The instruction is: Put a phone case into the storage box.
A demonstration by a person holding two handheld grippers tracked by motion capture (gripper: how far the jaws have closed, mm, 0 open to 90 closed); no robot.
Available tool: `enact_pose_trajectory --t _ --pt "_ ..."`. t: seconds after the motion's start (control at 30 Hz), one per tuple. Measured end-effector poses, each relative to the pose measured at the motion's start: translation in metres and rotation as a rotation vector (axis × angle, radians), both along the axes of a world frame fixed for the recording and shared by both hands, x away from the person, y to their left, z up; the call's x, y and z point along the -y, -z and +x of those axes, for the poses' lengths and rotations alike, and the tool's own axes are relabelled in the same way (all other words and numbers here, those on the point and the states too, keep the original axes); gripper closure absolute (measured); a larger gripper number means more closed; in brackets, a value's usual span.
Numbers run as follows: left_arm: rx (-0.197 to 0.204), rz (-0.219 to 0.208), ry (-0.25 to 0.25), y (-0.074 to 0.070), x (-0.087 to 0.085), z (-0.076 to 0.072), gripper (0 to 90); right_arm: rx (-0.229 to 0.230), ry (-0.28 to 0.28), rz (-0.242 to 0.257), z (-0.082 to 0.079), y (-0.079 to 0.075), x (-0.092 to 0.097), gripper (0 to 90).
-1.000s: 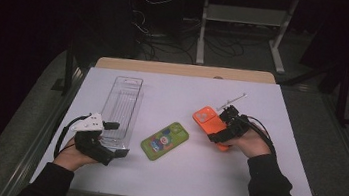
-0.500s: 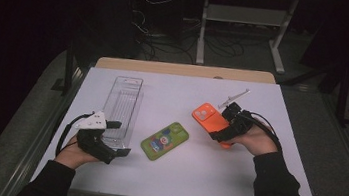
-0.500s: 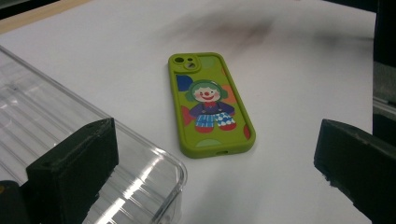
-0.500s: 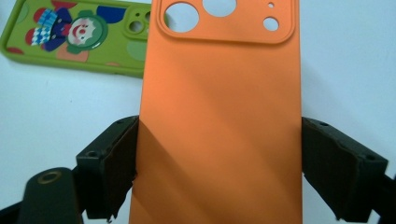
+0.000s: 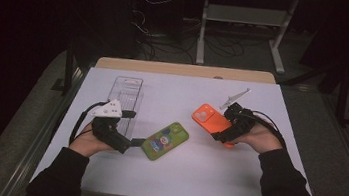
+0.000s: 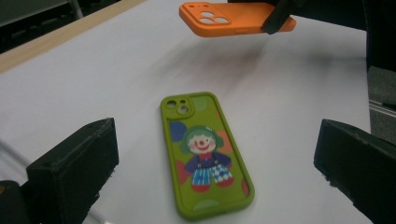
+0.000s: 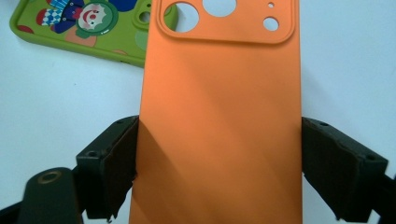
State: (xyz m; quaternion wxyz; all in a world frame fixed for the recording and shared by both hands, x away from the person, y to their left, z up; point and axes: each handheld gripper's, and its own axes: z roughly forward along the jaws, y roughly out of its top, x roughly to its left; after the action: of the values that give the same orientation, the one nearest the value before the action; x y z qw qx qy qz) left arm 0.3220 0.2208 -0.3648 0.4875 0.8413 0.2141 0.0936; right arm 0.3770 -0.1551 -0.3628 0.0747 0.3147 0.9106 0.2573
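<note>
White table [image 5: 172,178]: a broad pale work surface carrying every item below; positions are given relative to the clear plastic tray.

Clear plastic tray [image 5: 123,97]: a long transparent container lying lengthwise at the far left part of the table, unchanged in place since the earlier frames.

Left gripper [image 5: 139,140]: held in the person's left hand [image 5: 87,141] just in front of the tray's near end. Its jaws stand wide apart with nothing between the pads; in the left gripper view the two black jaws flank the green case on either side without touching it. Compared with a second ago, this gripper has shifted away from the tray's near corner toward the green case, and its grey plate now sits higher against the tray.

Right gripper [image 5: 222,133]: held well to the right of the tray, its jaws clamped on the two long edges of the orange phone case, as the right gripper view shows. Its position matches the earlier frames.

Orange phone case [image 5: 211,121]: gripped clear of the table, camera cut-out toward the tray, essentially where it was before.

Green phone case [image 5: 165,140]: printed with a clown figure, lying flat just right of the tray's near end; it has not moved.
</note>
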Motion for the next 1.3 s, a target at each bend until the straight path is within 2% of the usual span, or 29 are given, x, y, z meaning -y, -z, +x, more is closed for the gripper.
enact_pose_trajectory --t 0.1,0.2,0.3,0.4,0.43,0.57,0.7,0.77,0.83,1.03,1.3 --pt "0.008 -0.012 0.011 -0.003 0.01 0.004 0.0 0.004 -0.007 0.018 0.001 -0.002 0.004 15.0" --pt "0.013 -0.015 0.028 -0.006 0.021 0.01 0.0 0.027 -0.035 0.035 0.004 -0.002 0.006 15.0" --pt "0.019 -0.016 0.036 -0.007 0.03 0.014 0.0 0.024 -0.052 0.068 0.006 -0.004 0.006 15.0" --pt "0.019 -0.019 0.042 -0.008 0.038 0.019 0.0 0.025 -0.067 0.072 0.008 -0.004 0.005 15.0" --pt "0.021 -0.017 0.047 -0.008 0.041 0.021 0.0 0.036 -0.078 0.064 0.01 -0.004 0.005 15.0" --pt "0.016 -0.024 0.061 -0.007 0.049 0.026 0.0 0.032 -0.103 0.061 0.011 -0.004 0.002 15.0" --pt "0.006 0.008 0.083 -0.006 0.055 0.032 0.0 0.042 -0.136 0.059 0.011 -0.003 -0.001 15.0" --pt "0.015 0.021 0.104 -0.008 0.056 0.034 0.0 0.035 -0.142 0.053 0.009 -0.003 -0.002 14.9" --pt "0.014 0.02 0.12 -0.008 0.057 0.035 0.0 0.035 -0.156 0.054 0.009 -0.002 -0.001 15.0" --pt "0.013 0.038 0.147 -0.005 0.06 0.033 0.0 0.044 -0.199 0.043 0.003 0.0 -0.007 15.0" --pt "0.017 0.062 0.199 -0.004 0.063 0.027 0.0 0.032 -0.267 0.02 -0.008 0.004 -0.019 15.0"
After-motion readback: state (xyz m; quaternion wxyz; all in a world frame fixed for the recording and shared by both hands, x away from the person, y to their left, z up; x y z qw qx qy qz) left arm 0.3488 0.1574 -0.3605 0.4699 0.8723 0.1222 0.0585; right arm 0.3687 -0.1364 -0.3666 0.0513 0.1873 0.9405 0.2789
